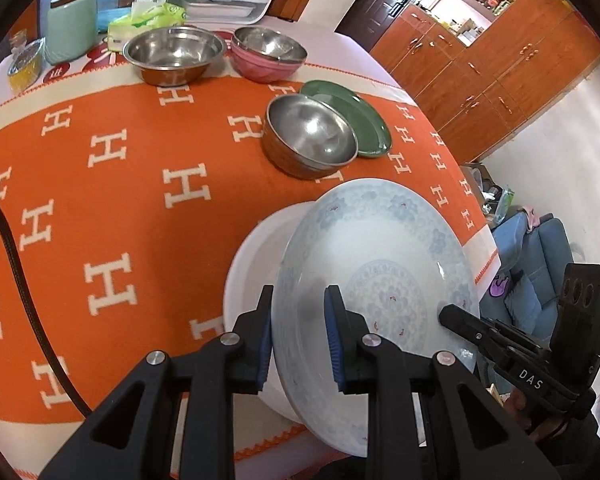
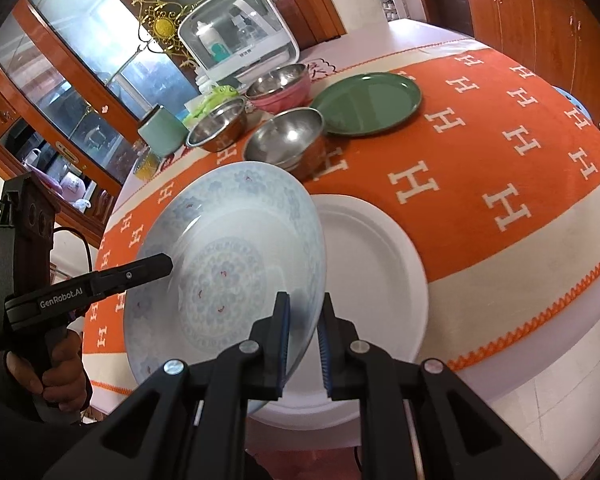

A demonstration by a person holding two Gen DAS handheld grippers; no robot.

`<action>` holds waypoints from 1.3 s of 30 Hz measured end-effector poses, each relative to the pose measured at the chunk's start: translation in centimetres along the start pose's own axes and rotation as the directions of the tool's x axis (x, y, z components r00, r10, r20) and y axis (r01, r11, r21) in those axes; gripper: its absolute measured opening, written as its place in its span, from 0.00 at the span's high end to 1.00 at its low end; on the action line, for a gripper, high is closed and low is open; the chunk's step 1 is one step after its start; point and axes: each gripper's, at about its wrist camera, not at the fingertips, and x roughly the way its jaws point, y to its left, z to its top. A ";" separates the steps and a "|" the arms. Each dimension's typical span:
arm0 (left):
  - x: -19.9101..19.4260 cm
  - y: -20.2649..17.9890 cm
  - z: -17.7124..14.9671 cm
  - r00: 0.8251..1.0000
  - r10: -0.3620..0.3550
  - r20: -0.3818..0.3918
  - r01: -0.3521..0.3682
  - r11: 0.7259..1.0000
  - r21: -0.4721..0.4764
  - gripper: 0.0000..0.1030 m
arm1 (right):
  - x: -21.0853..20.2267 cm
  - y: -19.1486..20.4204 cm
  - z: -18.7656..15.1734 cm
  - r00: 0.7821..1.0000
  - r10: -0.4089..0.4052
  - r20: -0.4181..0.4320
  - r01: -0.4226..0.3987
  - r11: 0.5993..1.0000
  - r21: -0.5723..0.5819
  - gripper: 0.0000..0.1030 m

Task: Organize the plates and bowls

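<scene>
Blue rubber pads line both grippers, and each pair straddles the rim of the same blue-patterned porcelain plate (image 1: 376,264). The left gripper (image 1: 298,340) has one finger (image 1: 260,344) behind the rim and one in front, jaws set apart with the rim between them; whether the pads bear on the porcelain cannot be told. The right gripper (image 2: 303,344) straddles the opposite edge likewise, jaws narrowly apart, contact again unclear.

Held between the two, the plate is tilted steeply, face turned toward the left gripper's inner finger, its lower rim over the white plate (image 2: 374,264) that lies flat on the orange tablecloth (image 1: 112,208) at the near table edge. The coming move, as judged, turns on this: the white plate lies directly beneath, so lowering and levelling would stack the pair. Neither hand is nearer; both share the load.

Toward 12 o'clock stand a steel bowl (image 1: 310,134) touching a green plate (image 1: 360,120), then a wider steel bowl (image 1: 175,54) and a pink bowl (image 1: 268,54).

Legible writing: "DAS" on the right gripper body, "GenRobot.AI" on the left, repeated "H" on the cloth
</scene>
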 end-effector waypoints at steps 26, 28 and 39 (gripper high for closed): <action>6.5 -0.4 -1.9 0.988 0.143 -0.060 -0.152 0.972 -0.181 0.78 | 5.6 -4.0 1.3 0.966 0.024 -0.259 -0.072 0.981 -0.178 0.84; 6.7 -0.3 -2.1 0.986 0.155 -0.059 -0.164 0.967 -0.193 0.78 | 6.0 -4.1 1.4 0.962 0.027 -0.273 -0.082 0.977 -0.194 0.83; 7.5 -0.2 -3.3 0.977 0.207 -0.050 -0.212 0.944 -0.254 0.78 | 6.9 -4.0 1.2 0.948 0.022 -0.317 -0.119 0.950 -0.288 0.80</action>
